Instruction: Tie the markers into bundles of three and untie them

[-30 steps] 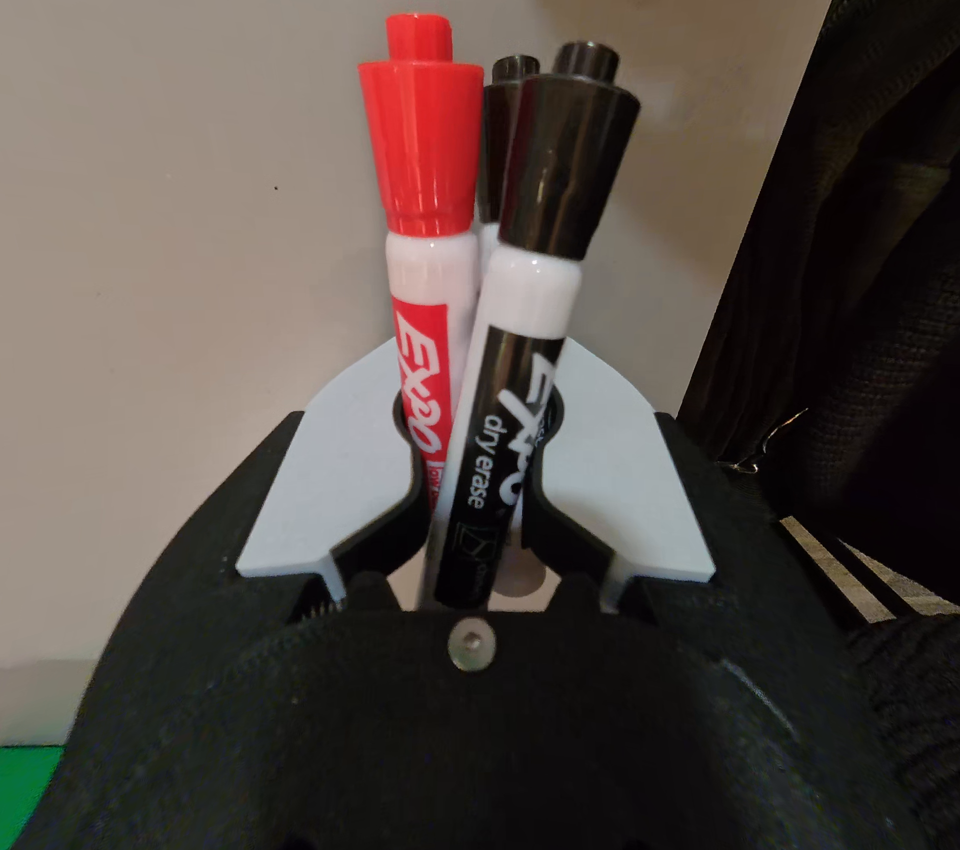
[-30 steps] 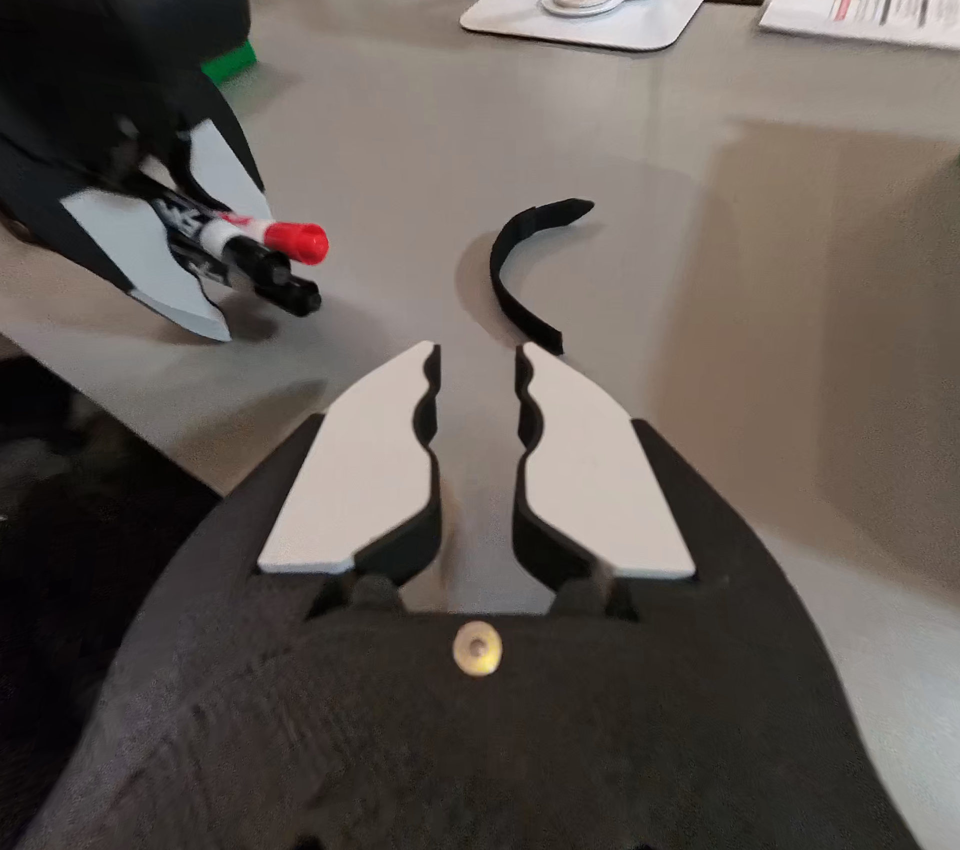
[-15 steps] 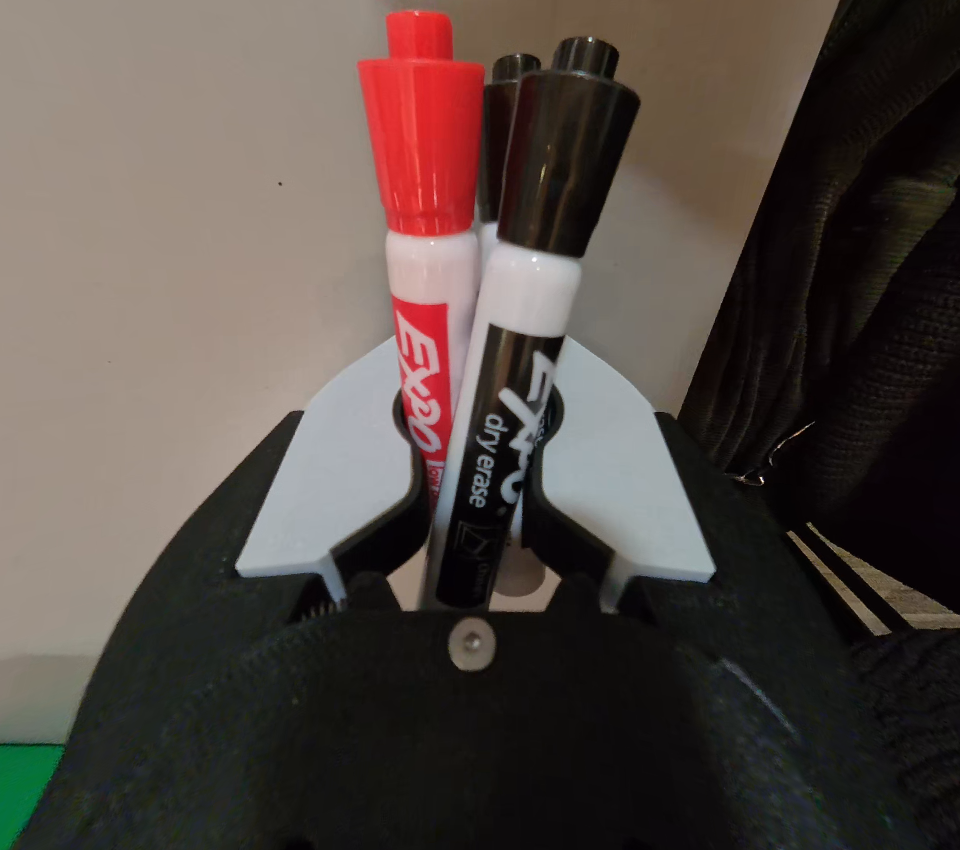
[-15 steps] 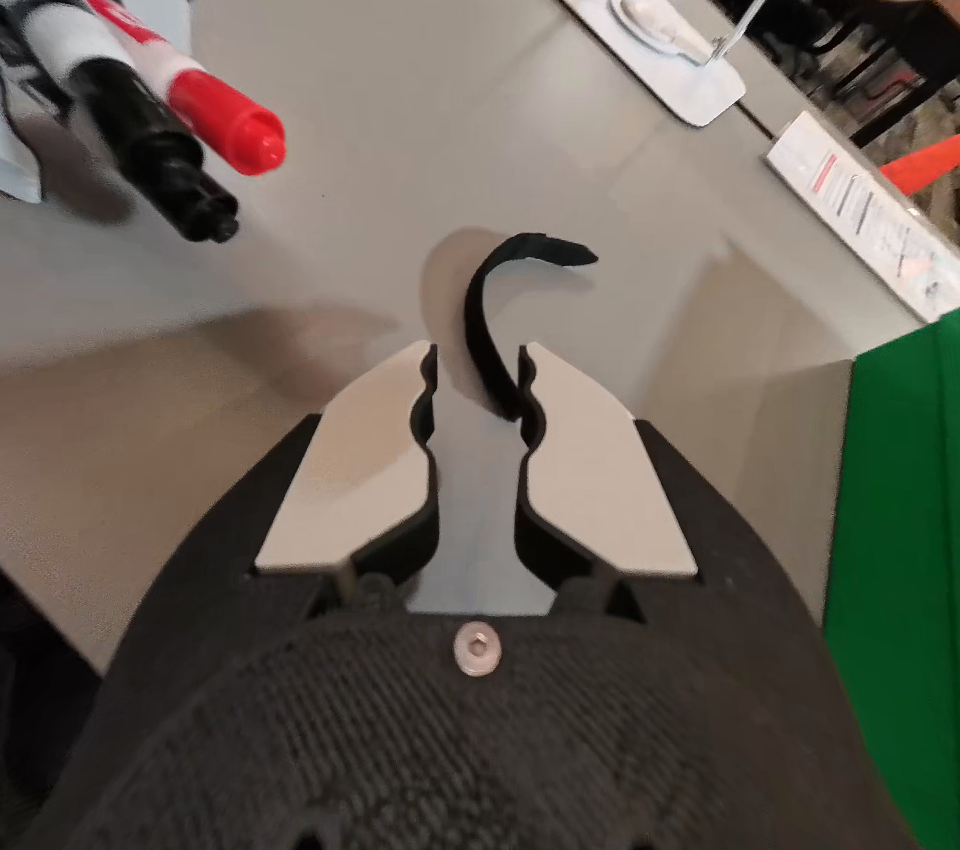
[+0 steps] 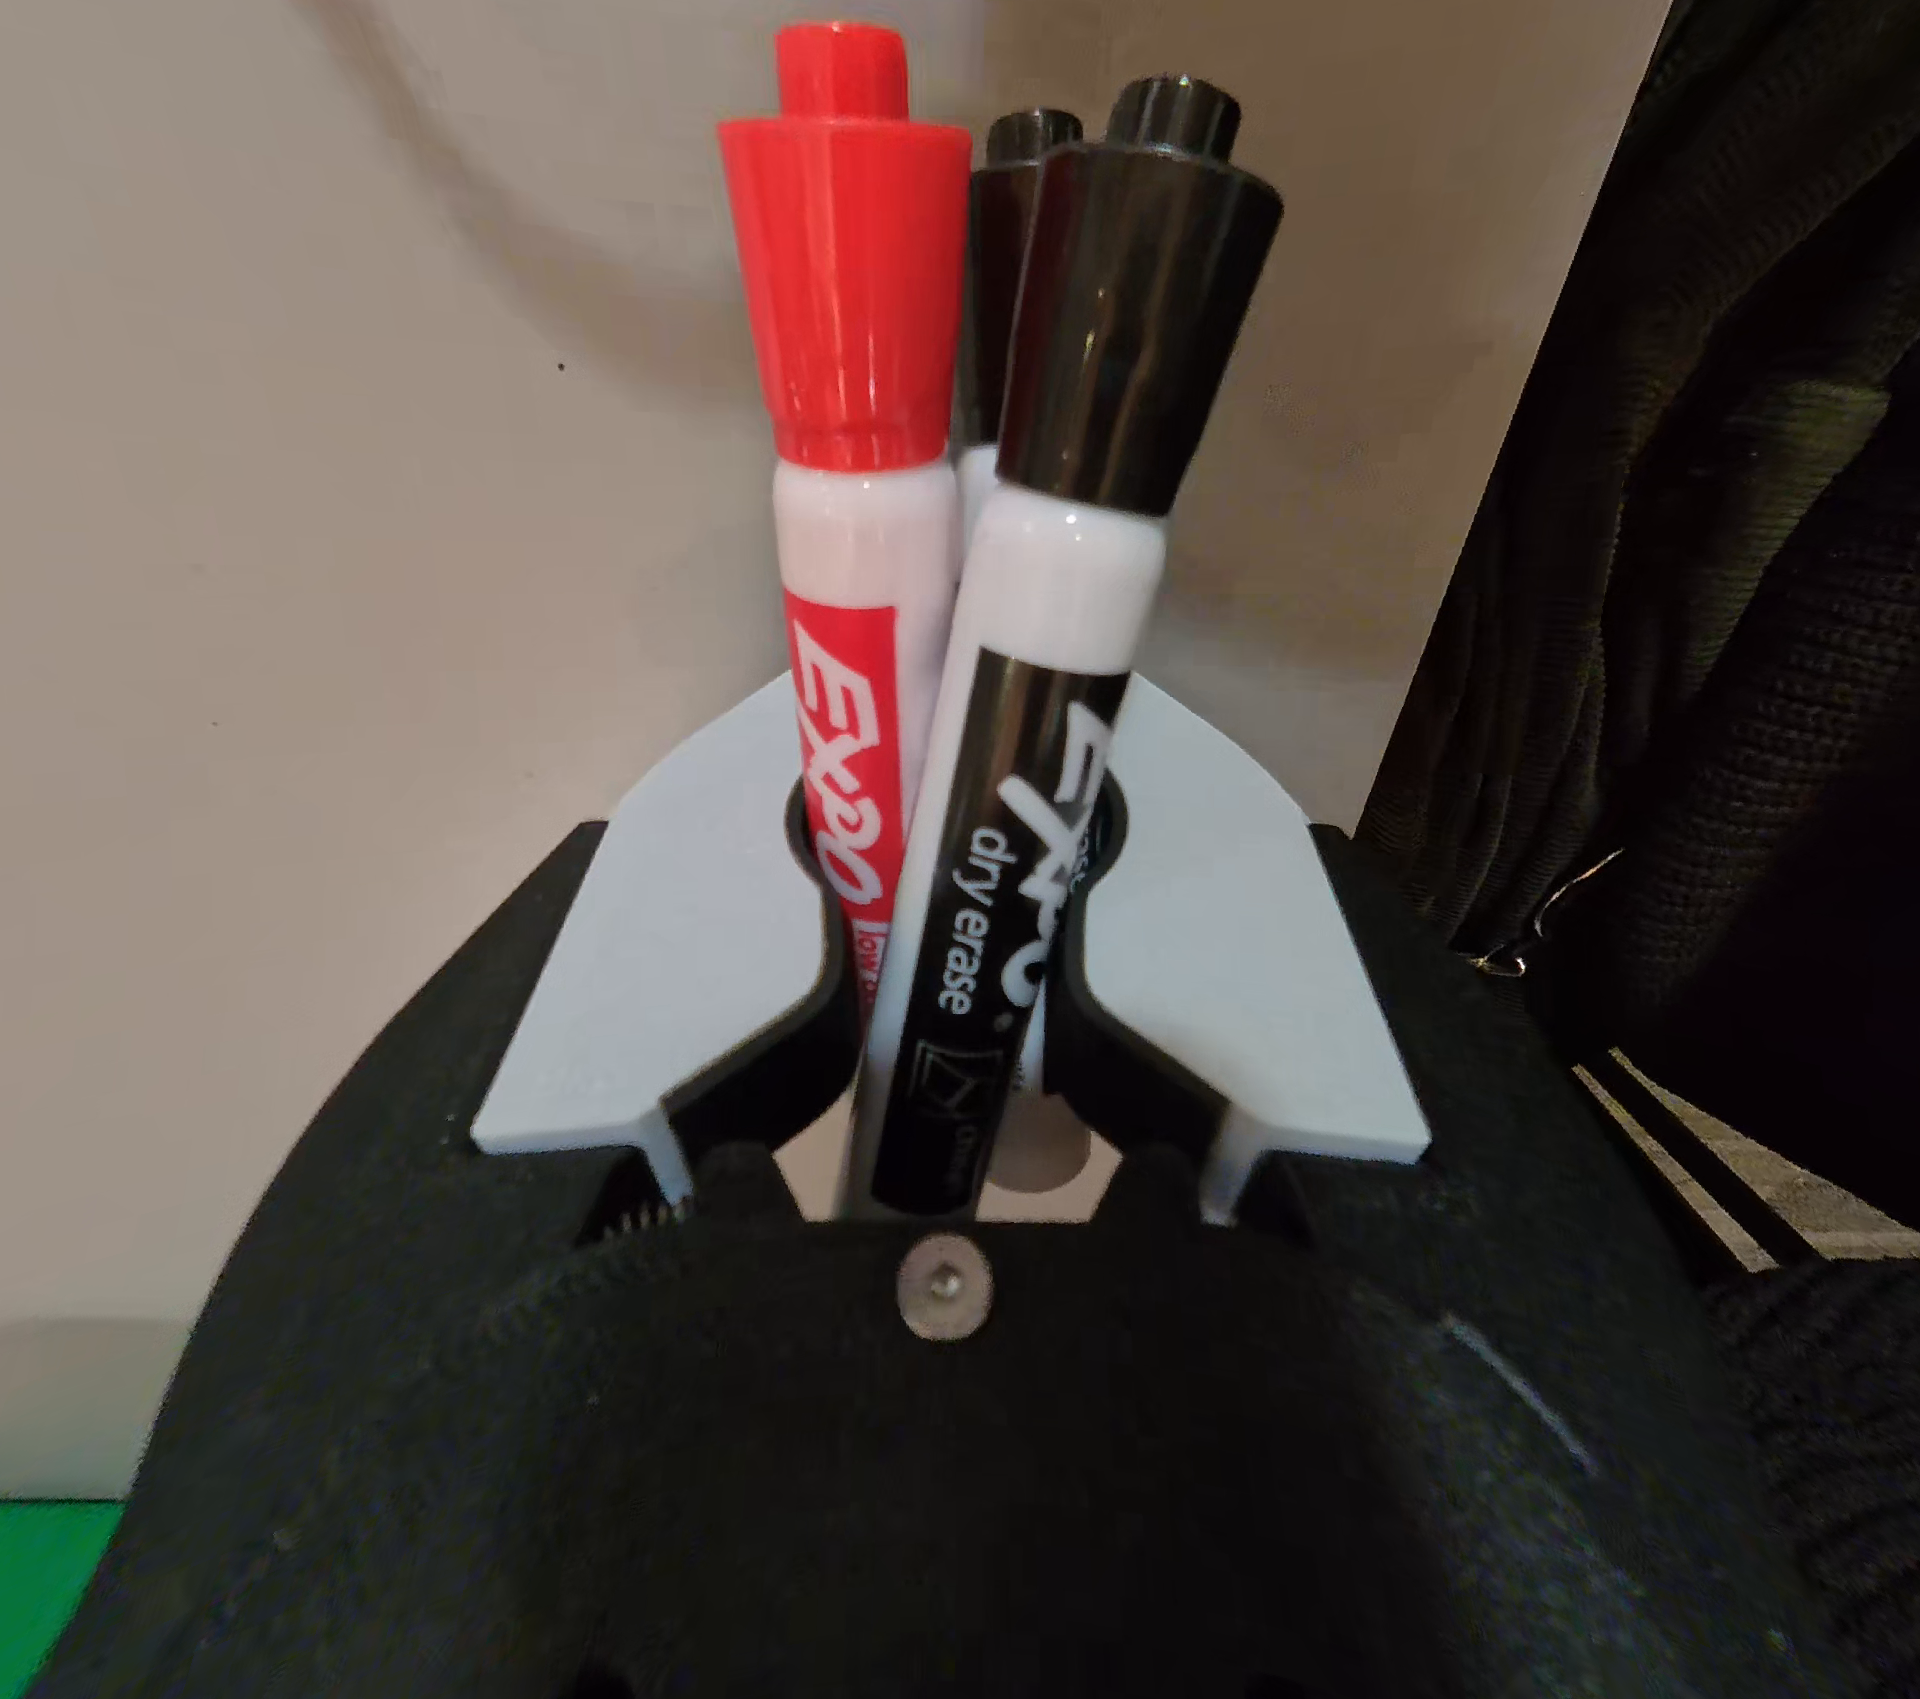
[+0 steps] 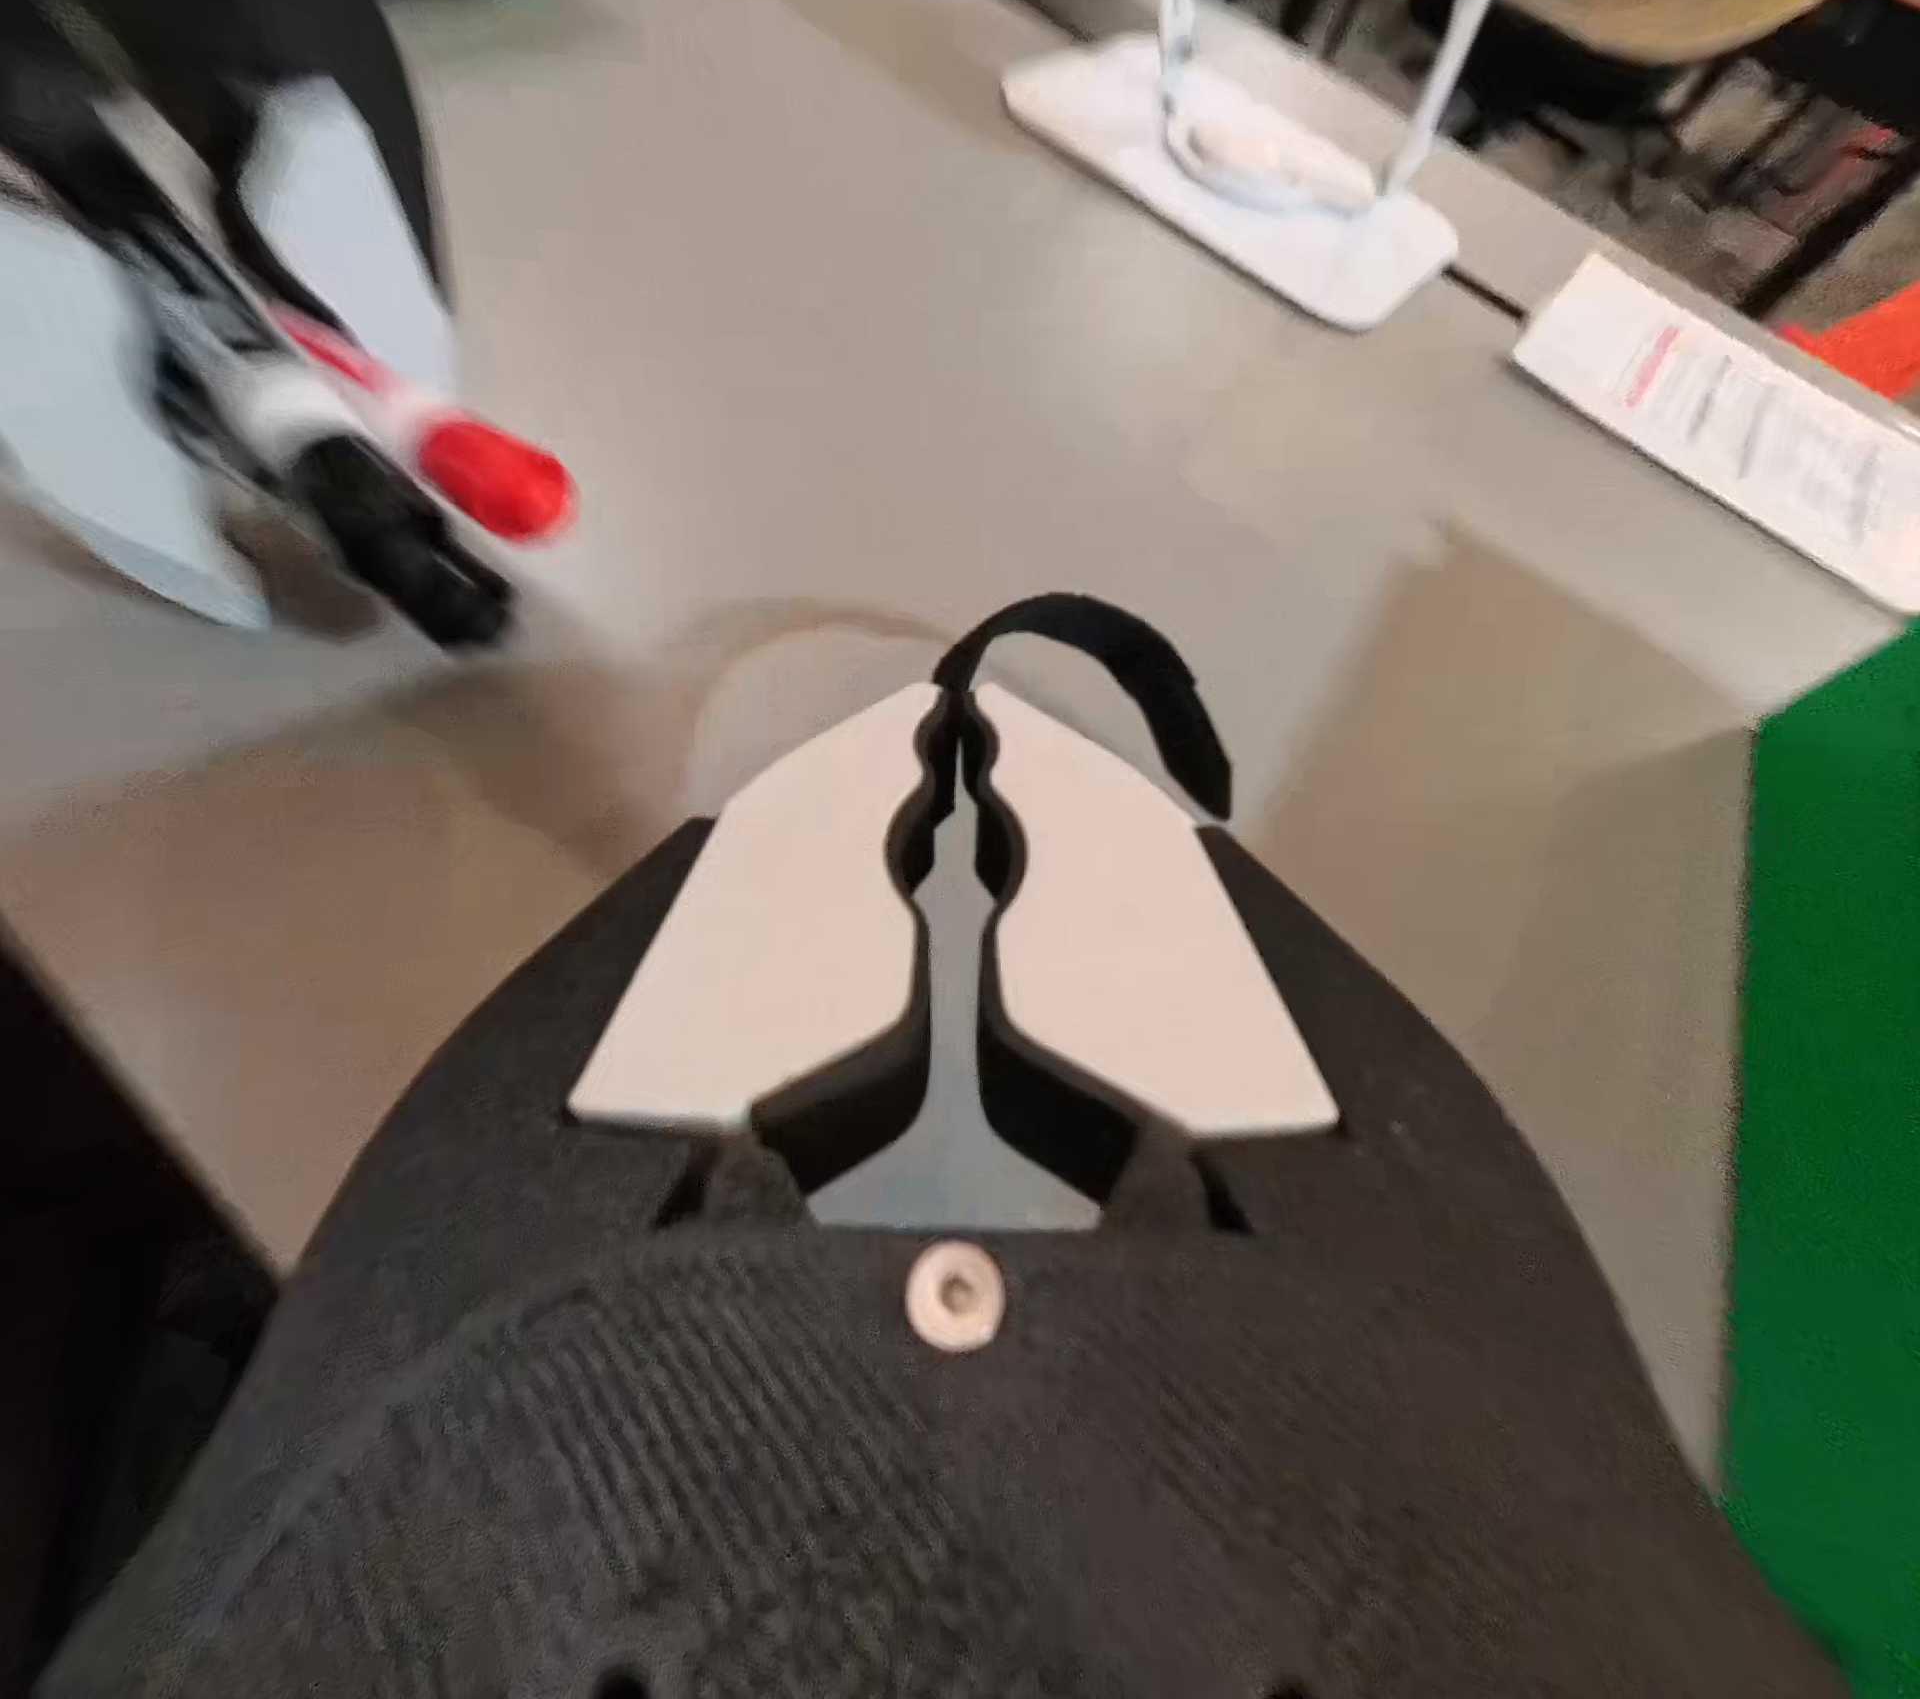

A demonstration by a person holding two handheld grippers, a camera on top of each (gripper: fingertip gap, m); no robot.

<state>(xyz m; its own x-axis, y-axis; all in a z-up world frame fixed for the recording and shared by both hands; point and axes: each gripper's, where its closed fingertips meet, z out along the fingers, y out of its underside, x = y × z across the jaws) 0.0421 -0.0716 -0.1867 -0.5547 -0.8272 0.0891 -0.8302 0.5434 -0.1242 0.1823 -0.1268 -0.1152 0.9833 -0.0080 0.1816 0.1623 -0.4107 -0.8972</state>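
Note:
My left gripper point(image 5: 956, 808) is shut on three markers: a red-capped marker point(image 5: 847, 361), a black-capped marker point(image 5: 1132, 330) in front, and a second black-capped marker point(image 5: 1003, 247) mostly hidden behind them. Their caps point away from me, above the grey table point(image 5: 312, 506). In the right wrist view the left gripper point(image 6: 208, 423) and the markers point(image 6: 416, 506) show blurred at the left. My right gripper point(image 6: 958, 699) is shut on one end of a black strap point(image 6: 1132, 662), which curls up and to the right above the table point(image 6: 831, 299).
A white stand base point(image 6: 1236, 184) with thin legs sits at the far side of the table. A white printed sheet point(image 6: 1725, 434) lies at the right. A green surface point(image 6: 1839, 1078) borders the right edge. Dark fabric point(image 5: 1714, 506) hangs to the right of the left gripper. My hands' fingertips stand some 15 centimetres from each other.
My right gripper closed on the end of the black strap and lifted it off the table. The left gripper kept hold of the three markers and barely moved.

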